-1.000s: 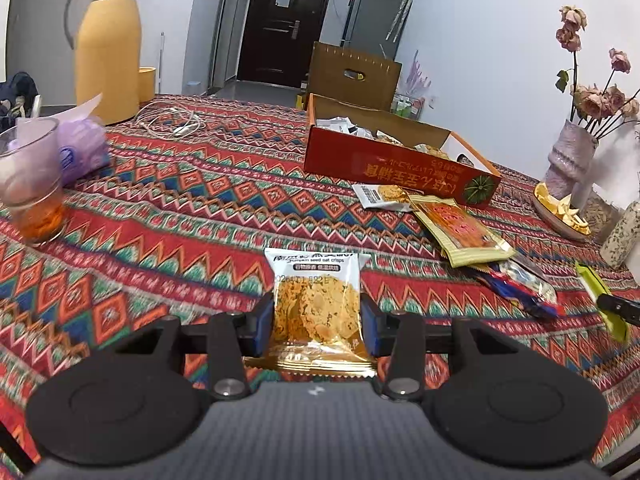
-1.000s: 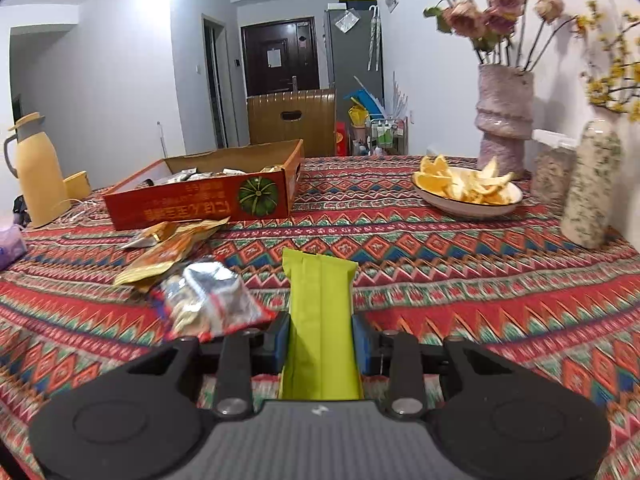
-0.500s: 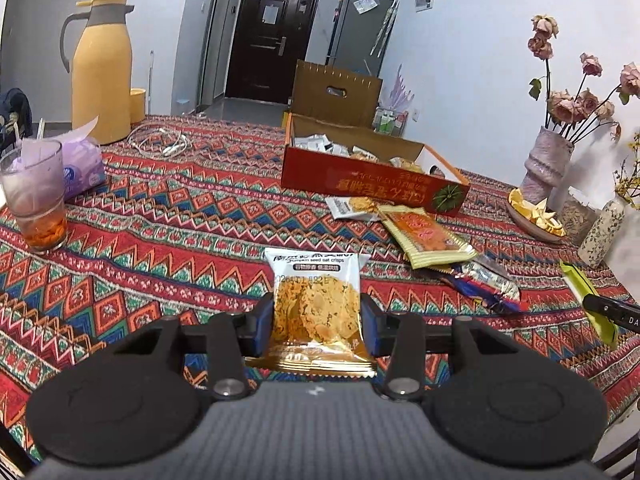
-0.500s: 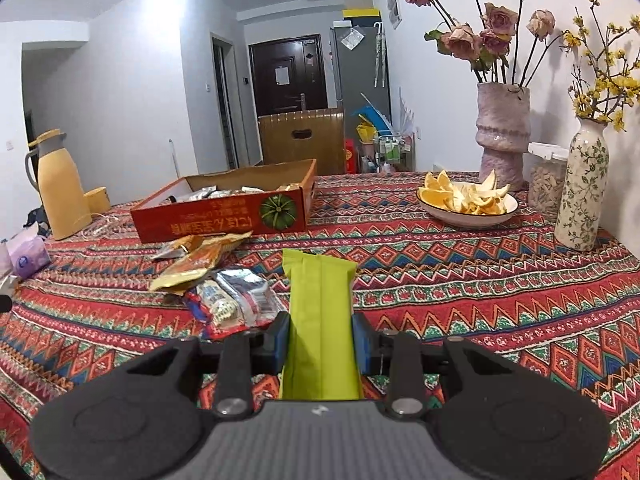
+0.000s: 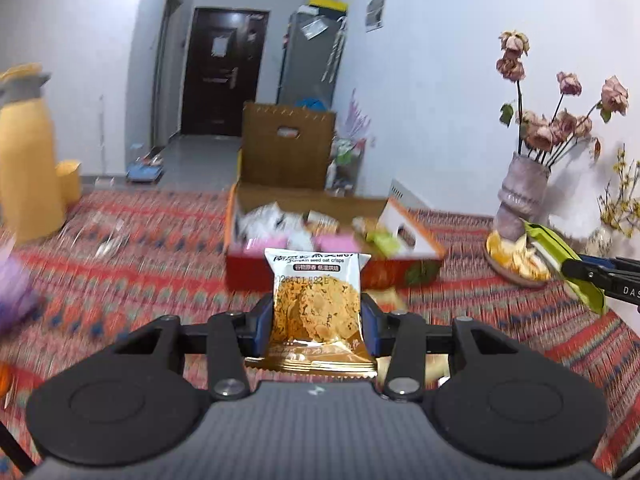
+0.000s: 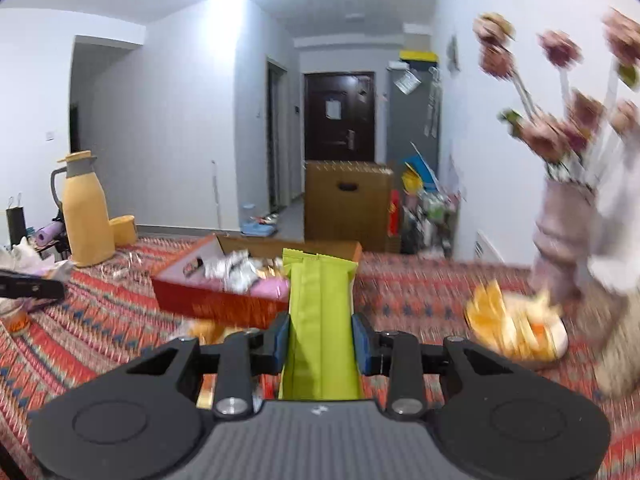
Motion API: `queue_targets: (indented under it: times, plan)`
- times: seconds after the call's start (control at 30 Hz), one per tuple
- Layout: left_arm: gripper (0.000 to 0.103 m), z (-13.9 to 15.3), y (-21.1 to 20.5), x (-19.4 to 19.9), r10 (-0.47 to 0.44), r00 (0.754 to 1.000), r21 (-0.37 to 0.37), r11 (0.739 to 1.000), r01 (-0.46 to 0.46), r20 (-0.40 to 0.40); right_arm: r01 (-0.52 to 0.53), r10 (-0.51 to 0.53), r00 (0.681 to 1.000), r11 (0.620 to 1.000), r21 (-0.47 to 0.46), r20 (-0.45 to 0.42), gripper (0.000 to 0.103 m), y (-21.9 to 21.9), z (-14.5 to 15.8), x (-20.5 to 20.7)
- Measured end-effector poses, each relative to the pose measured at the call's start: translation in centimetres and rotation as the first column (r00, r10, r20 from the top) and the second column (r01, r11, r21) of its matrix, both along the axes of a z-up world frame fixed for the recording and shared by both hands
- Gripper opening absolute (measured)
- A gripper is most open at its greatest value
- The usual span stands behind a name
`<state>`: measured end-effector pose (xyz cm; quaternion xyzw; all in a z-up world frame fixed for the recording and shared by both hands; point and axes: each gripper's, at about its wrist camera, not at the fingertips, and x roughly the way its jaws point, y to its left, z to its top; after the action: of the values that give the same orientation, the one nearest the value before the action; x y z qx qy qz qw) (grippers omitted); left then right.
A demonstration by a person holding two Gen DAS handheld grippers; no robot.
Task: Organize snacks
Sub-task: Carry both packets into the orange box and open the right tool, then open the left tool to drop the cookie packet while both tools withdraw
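Observation:
My left gripper (image 5: 317,320) is shut on a pumpkin seed oat crisps packet (image 5: 317,304) and holds it raised above the tablecloth, facing the red snack box (image 5: 280,268). The open box holds several packets. My right gripper (image 6: 320,338) is shut on a long green snack packet (image 6: 320,320), also raised, with the red box (image 6: 216,300) ahead and slightly left. The right gripper with its green packet (image 5: 560,260) shows at the right of the left wrist view.
A yellow thermos (image 6: 86,216) stands at the far left. A vase of dried roses (image 5: 520,196) and a plate of orange peels (image 6: 520,328) are at the right. A few loose snack packets (image 6: 208,330) lie in front of the box. A brown carton (image 5: 288,140) stands behind the table.
Both grippers have lifted with their packets and moved toward the red box, which now shows its inside. The views are motion-blurred.

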<state>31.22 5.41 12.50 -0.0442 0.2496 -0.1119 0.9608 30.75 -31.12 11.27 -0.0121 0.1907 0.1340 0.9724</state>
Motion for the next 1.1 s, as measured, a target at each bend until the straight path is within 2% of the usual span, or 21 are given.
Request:
queue_targets:
  times: [0.13,0.3,0.43,0.6,0.77,0.83,0.9,0.97,1.03,1.1]
  plan:
    - [0.044,1.7,-1.0,7.3,-0.013,1.000,0.000,1.000,0.013,-0.002,-0.052,0.052,0.998,0.998,-0.021,0.022,0.032,1.9,2.2,6.2]
    - [0.044,1.3,-2.7,15.8,-0.011,0.999,-0.026,1.000,0.010,-0.039,-0.112,0.114,0.993,0.993,0.043,-0.041,0.032,4.1,2.4,14.4]
    - [0.044,0.0,-4.5,21.7,-0.004,0.998,-0.047,0.999,0.001,-0.068,-0.105,0.117,0.985,0.990,0.093,-0.130,0.032,6.2,-0.4,20.9]
    - [0.044,-2.5,-7.2,27.3,-0.005,0.993,-0.005,1.000,0.005,-0.115,-0.036,0.069,0.969,0.989,0.142,-0.238,0.032,8.2,-5.9,26.6]
    - [0.044,-5.0,-9.2,31.8,-0.013,0.985,0.005,1.000,0.014,-0.170,0.030,-0.019,0.965,0.999,0.036,-0.262,0.035,10.2,-9.5,29.4]
    - [0.044,-5.8,-10.4,33.2,-0.022,0.984,0.008,1.000,0.023,-0.177,0.024,-0.013,0.963,0.999,0.039,-0.270,0.054,10.5,-10.4,29.3]
    - [0.044,-6.6,-11.3,34.1,-0.037,0.982,0.005,0.999,0.038,-0.183,0.007,0.011,0.967,0.998,0.068,-0.255,0.061,10.1,-10.6,28.7]
    - [0.044,-7.1,-12.2,34.8,-0.051,0.981,0.009,0.998,0.054,-0.185,0.014,0.002,0.975,0.998,0.069,-0.222,0.062,9.5,-10.0,28.2]
    - [0.045,-7.6,-13.0,35.7,-0.061,0.980,0.009,0.998,0.063,-0.189,0.025,-0.011,0.979,0.997,0.067,-0.204,0.069,8.5,-9.3,28.1]
    - [0.059,-7.9,-13.4,36.6,-0.052,0.980,0.009,0.998,0.054,-0.193,0.027,-0.016,0.979,0.998,0.053,-0.204,0.073,7.8,-8.9,28.6]
